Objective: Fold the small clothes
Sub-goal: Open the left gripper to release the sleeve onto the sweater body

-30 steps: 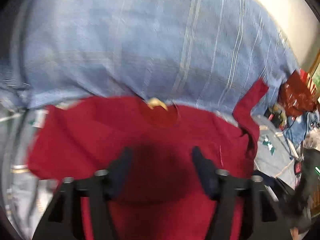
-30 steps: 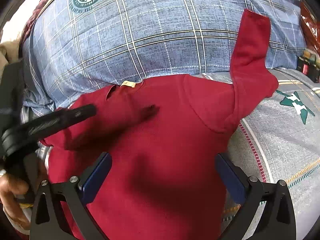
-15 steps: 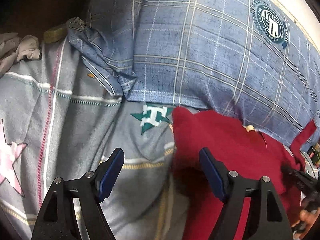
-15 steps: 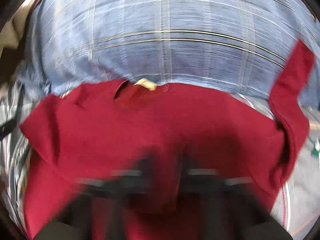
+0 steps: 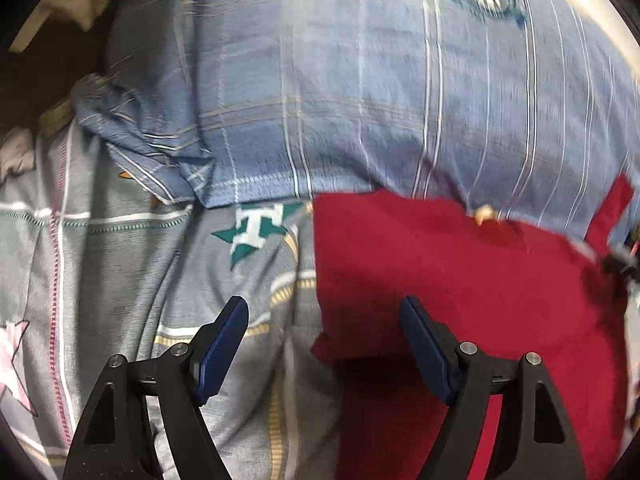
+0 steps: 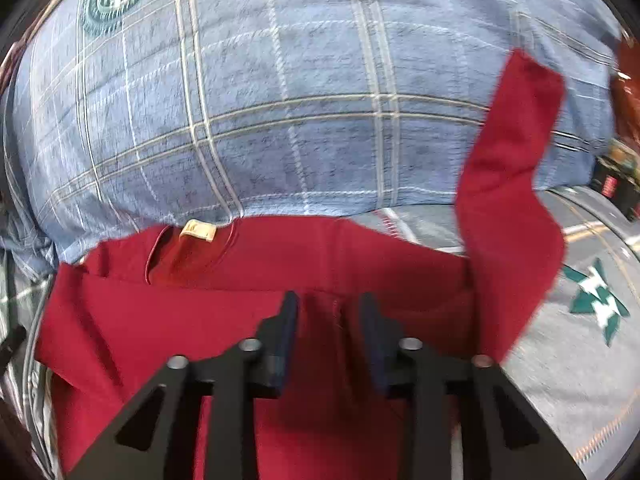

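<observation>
- Red shirt (image 6: 248, 320) lies flat on the grey patterned bedsheet (image 5: 120, 280), neck end against the blue plaid pillow (image 6: 280, 100); tan neck label (image 6: 198, 232) faces up.
- Left side looks already folded in: straight vertical edge in the left wrist view, lumpy corner low down.
- Right sleeve (image 6: 512, 184) sticks up and drapes onto the pillow, not yet folded.
- Left gripper (image 5: 324, 344) is spread wide, nothing between the pads; it straddles the shirt's left edge, one finger over sheet, the other over red cloth. Contact with the fabric: cannot tell.
- Right gripper (image 6: 328, 320) is partly parted over the shirt's upper middle, and its jaws have just been opening. Cloth shows in the gap, pads don't seem to press it, so no hold.
- Handling, as judgement: thin knit, light, limp, no stiffness; it will sag and crease wherever lifted, and may drag on the sheet. Not fragile, not slippery.
- Best hold: pinch a hem or seam. For the loose sleeve, take the cuff end or shoulder seam and lay it inward.
- Risk: pinching sheet or pillowcase along with the shirt.
</observation>
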